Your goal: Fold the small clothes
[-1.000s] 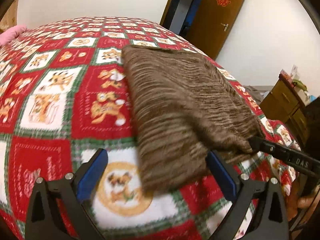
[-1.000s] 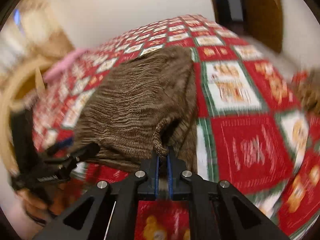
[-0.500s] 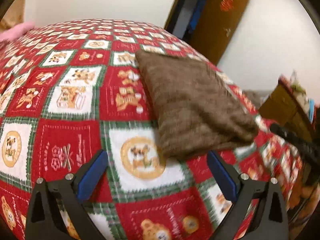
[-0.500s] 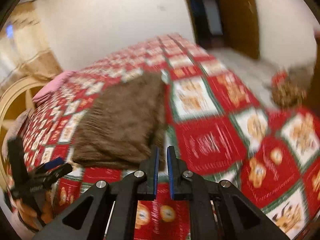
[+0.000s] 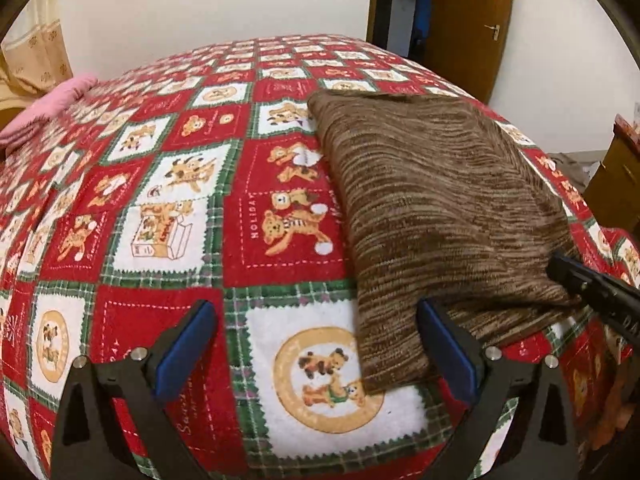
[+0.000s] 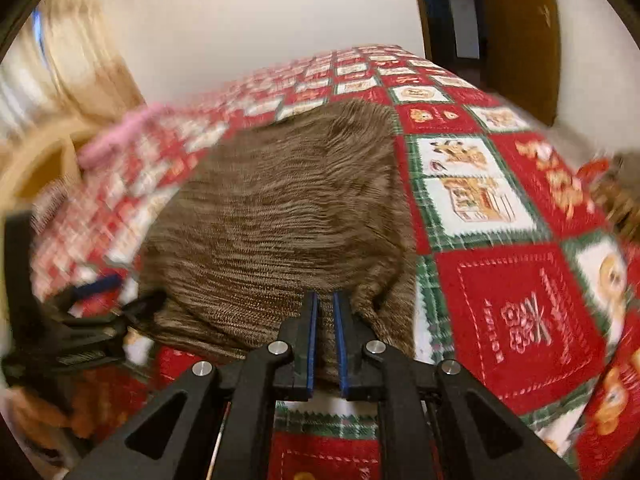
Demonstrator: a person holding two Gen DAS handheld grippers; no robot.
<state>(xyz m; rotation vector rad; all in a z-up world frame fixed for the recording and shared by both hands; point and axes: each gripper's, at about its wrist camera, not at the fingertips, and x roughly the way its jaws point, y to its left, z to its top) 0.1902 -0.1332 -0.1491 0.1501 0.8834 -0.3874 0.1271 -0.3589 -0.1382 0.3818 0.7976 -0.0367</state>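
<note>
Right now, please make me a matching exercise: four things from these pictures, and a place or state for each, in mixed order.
Things:
1. sweater
2. pink cloth
3. left claw
4. door

Place or state:
A. fingers spread wide
B. beyond the bed, against the white wall
C. folded flat on the bed
D. beside the curtain

Pairs: 1-C, 2-D, 3-A, 4-B
</note>
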